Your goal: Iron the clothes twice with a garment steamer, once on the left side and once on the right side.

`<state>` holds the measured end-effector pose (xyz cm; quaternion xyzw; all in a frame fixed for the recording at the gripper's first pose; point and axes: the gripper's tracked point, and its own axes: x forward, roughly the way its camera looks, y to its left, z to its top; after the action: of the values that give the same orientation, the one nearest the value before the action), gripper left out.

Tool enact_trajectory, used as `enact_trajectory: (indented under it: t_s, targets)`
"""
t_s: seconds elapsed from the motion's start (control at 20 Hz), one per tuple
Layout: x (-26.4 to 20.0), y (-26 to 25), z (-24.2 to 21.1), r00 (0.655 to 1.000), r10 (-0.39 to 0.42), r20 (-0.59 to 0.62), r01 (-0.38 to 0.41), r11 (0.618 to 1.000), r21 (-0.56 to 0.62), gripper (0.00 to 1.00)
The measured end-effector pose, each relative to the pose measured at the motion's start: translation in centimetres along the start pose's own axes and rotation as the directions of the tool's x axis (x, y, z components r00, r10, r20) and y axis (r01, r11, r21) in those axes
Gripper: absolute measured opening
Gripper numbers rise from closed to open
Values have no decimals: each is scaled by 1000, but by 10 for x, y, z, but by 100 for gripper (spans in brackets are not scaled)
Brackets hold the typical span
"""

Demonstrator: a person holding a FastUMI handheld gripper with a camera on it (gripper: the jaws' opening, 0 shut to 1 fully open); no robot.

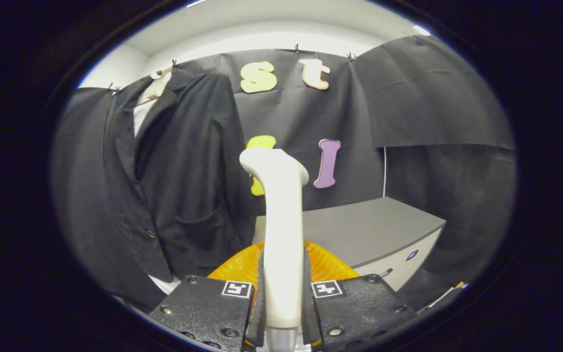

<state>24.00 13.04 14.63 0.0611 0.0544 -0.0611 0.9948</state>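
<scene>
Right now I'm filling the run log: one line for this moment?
fingers: shut on steamer handle | steamer: upright | jacket: hanging beyond, not touched | ironing: not begun

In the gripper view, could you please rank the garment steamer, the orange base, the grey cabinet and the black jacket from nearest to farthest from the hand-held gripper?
1. Garment steamer: clamped between the hand-held gripper fingers.
2. Orange base: just beyond the fingers.
3. Grey cabinet: behind it, to the right.
4. Black jacket: hanging left; too close to the cabinet to call.
</scene>
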Motion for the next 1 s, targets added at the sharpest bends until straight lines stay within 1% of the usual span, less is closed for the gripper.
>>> enact_trajectory:
  t_s: [0.1, 0.2, 0.4, 0.55, 0.65, 0.8, 0.85, 0.95, 1.0]
  targets:
    - [-14, 16, 17, 997, -9, 74, 8, 1000, 7, 31]
    - [-22, 32, 38, 990, -1, 142, 2, 1000, -8, 31]
    - [-33, 75, 82, 955, 47, 294, -37, 998, -41, 31]
    - [-24, 107, 103, 929, 90, 358, -67, 995, -77, 31]
    - [-17, 126, 116, 912, 109, 395, -83, 993, -82, 31]
    - [-8, 148, 137, 891, 124, 436, -85, 991, -107, 31]
    - [-8, 157, 146, 879, 134, 457, -88, 989, -119, 31]
    - [-6, 165, 161, 858, 123, 499, -53, 987, -152, 31]
    - [-2, 170, 166, 852, 116, 510, -38, 986, -161, 32]
